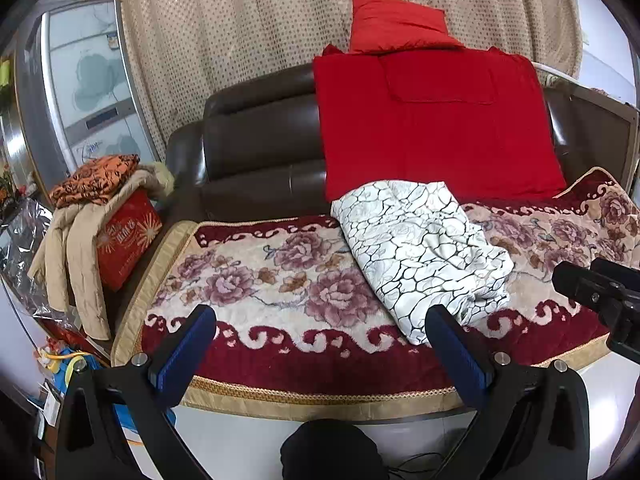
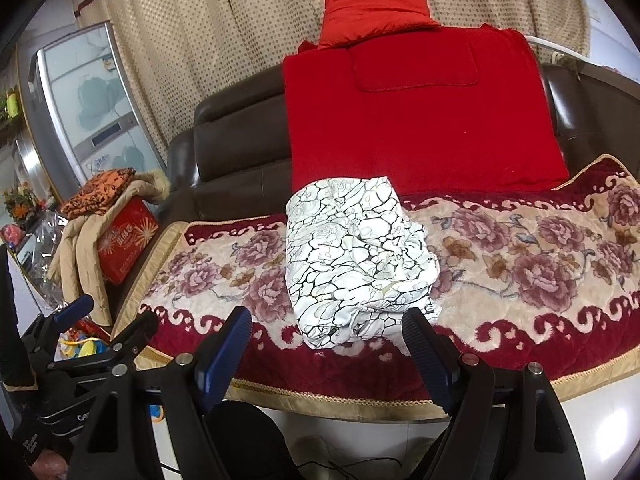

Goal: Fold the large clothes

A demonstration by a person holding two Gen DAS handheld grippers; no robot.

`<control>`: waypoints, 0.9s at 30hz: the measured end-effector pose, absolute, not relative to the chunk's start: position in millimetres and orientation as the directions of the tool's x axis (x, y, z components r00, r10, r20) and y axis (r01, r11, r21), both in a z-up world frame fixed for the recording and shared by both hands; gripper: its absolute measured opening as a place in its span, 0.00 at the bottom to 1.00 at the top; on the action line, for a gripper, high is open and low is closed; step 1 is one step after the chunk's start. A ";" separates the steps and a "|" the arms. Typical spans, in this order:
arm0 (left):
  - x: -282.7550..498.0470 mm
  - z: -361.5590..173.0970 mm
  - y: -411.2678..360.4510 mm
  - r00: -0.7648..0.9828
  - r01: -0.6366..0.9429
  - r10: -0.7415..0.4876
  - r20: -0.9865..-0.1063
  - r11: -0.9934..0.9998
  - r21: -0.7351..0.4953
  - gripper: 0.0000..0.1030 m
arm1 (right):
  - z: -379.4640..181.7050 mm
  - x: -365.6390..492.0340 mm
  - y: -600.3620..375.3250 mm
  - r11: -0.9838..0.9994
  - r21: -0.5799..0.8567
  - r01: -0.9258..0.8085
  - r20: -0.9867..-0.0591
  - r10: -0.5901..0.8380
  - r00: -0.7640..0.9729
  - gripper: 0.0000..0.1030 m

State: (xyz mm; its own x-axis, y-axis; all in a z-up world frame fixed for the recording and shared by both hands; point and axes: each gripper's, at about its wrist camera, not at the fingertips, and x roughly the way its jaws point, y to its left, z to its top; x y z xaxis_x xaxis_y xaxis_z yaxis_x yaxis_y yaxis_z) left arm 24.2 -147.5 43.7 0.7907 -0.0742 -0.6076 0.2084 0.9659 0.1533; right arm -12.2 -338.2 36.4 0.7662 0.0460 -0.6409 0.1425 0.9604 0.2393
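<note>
Sofa seat under floral blanket (image 2: 520,248): folded white crackle-print garment (image 2: 352,256) mid-seat, near front edge, bare blanket either side; left gripper (image 1: 320,344) and right gripper (image 2: 326,344) jaws wide, empty

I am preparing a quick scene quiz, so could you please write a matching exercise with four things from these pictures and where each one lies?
Things:
1. white patterned cloth
2. small red pillow
3. orange patterned fabric
4. red box

Places:
A. under a beige coat
B. on the floral blanket
C. top of the pile beside the sofa
D. atop the sofa back

Pairs: 1-B, 2-D, 3-C, 4-A
</note>
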 end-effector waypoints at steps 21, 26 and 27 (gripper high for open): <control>-10.0 80.2 -164.3 0.838 0.239 -0.116 -0.534 0.957 0.167 1.00 | 68.6 -52.9 -349.3 0.958 0.252 0.141 -0.566 0.028 0.824 0.78; 0.0 79.4 -165.0 0.833 0.239 -0.117 -0.540 0.957 0.161 1.00 | 68.4 -45.6 -352.1 0.954 0.259 0.151 -0.570 0.025 0.821 0.78; 3.4 79.0 -164.8 0.832 0.238 -0.117 -0.542 0.958 0.159 1.00 | 67.1 -42.2 -352.0 0.954 0.259 0.150 -0.574 0.027 0.818 0.78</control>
State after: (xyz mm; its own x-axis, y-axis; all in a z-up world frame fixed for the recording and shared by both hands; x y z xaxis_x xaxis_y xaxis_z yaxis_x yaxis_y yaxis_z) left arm 3.4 -164.8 79.0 0.8322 -0.1169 -0.5421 0.2380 0.9582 0.1588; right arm -42.2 -352.0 67.1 0.8184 0.0266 -0.5740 0.1504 0.9541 0.2588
